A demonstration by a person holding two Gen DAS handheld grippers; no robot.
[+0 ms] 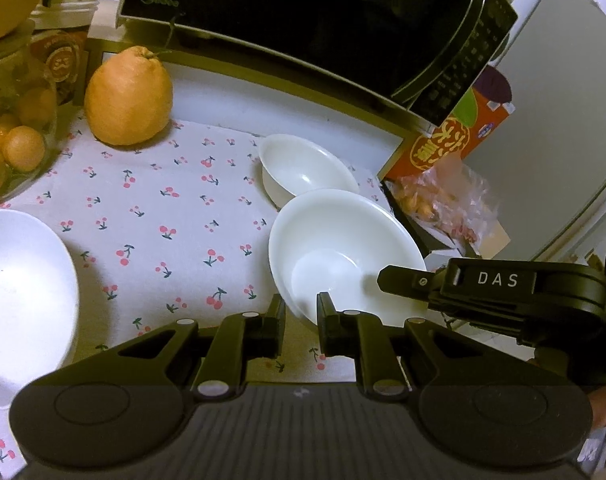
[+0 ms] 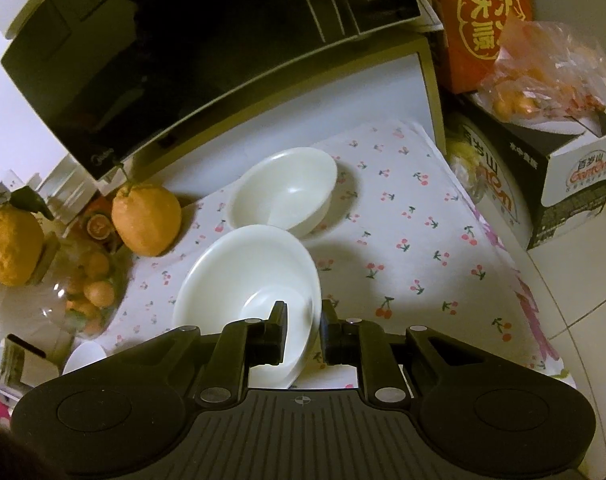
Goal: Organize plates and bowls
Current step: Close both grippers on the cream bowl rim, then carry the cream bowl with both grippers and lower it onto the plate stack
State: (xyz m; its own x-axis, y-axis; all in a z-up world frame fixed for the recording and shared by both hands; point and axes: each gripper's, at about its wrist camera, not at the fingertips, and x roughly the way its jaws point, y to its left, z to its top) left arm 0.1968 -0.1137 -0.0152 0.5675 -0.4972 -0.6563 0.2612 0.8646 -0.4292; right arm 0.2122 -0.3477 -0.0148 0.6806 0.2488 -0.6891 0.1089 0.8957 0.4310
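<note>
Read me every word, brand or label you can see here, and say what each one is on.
"DAS": on the right gripper.
"Midea": on the microwave door, faint.
"六六大顺", partly cut off: on the orange carton.
"Ganten": on the black and white box; its small print is blurred.
Microwave button labels: too small to read.

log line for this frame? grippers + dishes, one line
left gripper: shut on near bowl rim | right gripper: shut on same bowl, opposite rim | far bowl: behind, on cherry-print cloth | phase: two-handed grip
</note>
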